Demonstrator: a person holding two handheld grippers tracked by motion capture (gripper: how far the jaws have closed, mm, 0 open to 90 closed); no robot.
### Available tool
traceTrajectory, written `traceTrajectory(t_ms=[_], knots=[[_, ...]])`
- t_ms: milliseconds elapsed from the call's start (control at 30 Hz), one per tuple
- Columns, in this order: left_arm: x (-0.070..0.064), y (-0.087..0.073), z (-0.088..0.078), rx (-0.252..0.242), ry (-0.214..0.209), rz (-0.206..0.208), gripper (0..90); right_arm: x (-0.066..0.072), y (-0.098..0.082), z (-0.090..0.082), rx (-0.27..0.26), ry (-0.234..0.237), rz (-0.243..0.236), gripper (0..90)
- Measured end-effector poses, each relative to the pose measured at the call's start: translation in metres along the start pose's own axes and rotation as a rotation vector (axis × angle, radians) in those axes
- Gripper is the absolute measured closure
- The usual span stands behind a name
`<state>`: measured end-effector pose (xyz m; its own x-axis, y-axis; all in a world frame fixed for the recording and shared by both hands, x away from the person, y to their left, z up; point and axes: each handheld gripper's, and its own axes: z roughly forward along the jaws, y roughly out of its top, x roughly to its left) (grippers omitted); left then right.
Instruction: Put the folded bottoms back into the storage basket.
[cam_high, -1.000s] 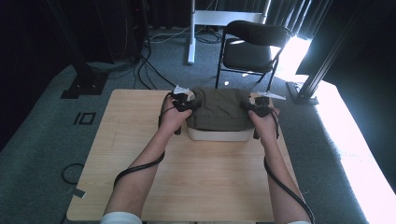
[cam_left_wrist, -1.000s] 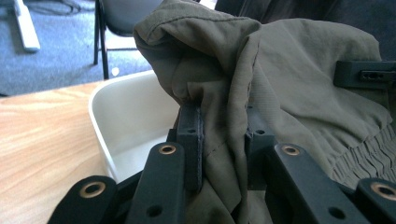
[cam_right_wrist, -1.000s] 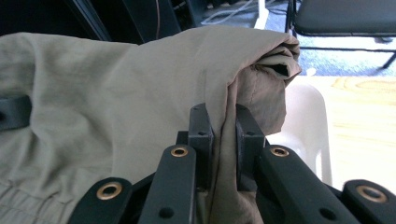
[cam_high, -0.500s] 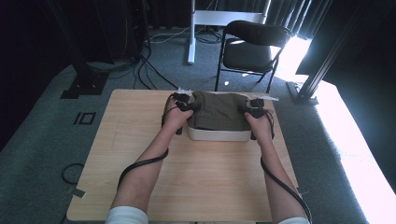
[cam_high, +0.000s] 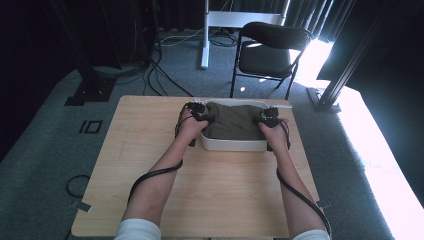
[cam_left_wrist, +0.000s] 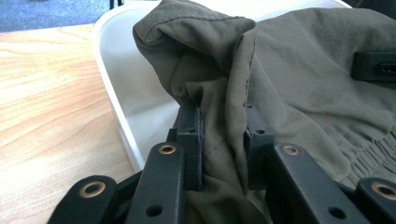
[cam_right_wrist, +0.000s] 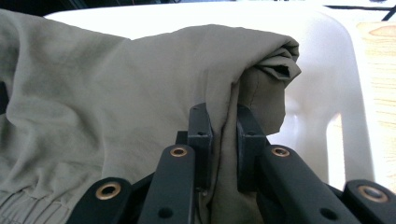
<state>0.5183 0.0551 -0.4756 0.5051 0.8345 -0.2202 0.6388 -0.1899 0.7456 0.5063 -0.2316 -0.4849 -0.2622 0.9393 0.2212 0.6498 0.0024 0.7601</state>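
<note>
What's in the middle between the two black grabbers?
In the high view, the olive-green garment stretches from the left gripper to the right gripper, lying in the white bin. Each gripper pinches a fold.

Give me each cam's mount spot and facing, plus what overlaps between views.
High view: above the person's side, looking forward and down on the light wooden table; both forearms enter from the bottom.
Left gripper view: rides the left gripper, looking along its black jaws, shut on the olive-green fabric garment.
Right gripper view: rides the right gripper, jaws shut on the same garment.
Shared: garment and white plastic tub appear in all three.
</note>
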Motion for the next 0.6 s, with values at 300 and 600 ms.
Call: traceTrajectory(t_ms=[300,600], knots=[[-0.004,0.0,0.01,0.058,0.03,0.036,75.0,0.004,0.001,0.006,0.036,-0.066,-0.025,80.3],[-0.009,-0.001,0.013,0.075,0.043,0.053,68.1,0.001,0.002,0.008,0.058,-0.093,-0.035,63.1]])
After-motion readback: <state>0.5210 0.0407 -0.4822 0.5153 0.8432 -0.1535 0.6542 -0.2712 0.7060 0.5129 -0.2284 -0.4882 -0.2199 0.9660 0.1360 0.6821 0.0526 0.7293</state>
